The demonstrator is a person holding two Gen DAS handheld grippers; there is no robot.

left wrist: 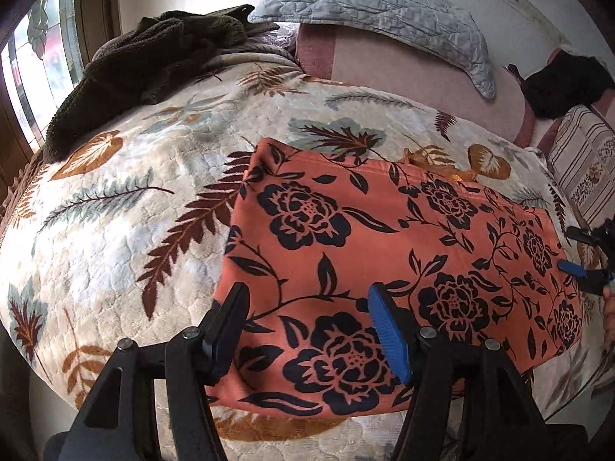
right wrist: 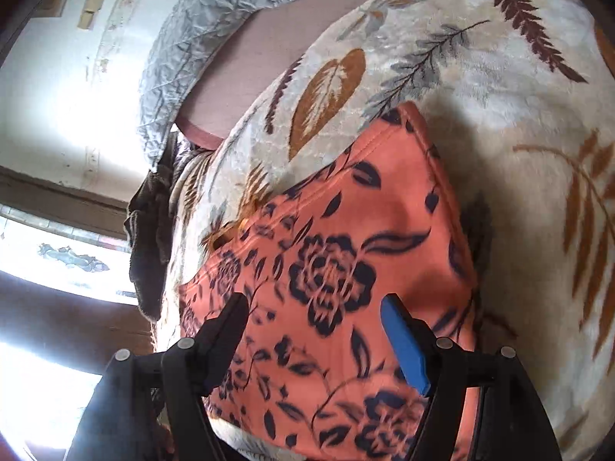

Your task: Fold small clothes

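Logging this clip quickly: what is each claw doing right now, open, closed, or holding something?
Left claw: open, holding nothing, above the orange floral garment.
Right claw: open, holding nothing, above the same garment.

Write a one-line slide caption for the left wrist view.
Open left gripper poised over an orange floral garment lying flat on a leaf-print blanket, right gripper at its far edge.
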